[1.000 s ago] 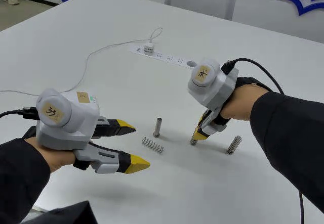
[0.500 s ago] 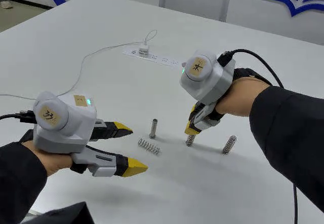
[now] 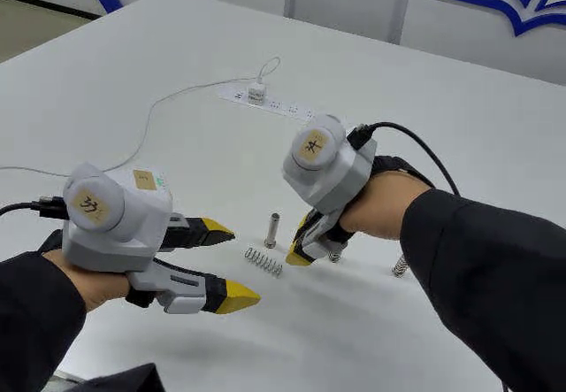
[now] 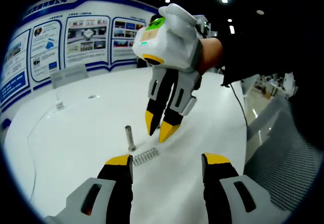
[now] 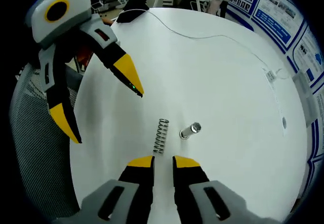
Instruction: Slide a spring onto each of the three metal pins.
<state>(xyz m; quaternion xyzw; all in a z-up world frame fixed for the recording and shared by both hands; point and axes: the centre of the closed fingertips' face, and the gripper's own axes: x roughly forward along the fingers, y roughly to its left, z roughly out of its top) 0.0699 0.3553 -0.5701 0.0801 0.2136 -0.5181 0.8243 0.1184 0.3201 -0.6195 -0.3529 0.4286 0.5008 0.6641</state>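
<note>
Now, spring point(image 3: 263, 262) flat beside upright pin point(image 3: 272, 230).

Open table point(image 3: 177, 73) left of the loose spring point(image 3: 263, 262); bare pin point(image 3: 272, 230) just behind it; right gripper point(image 3: 296, 257) close at its right, seemingly hovering.
</note>
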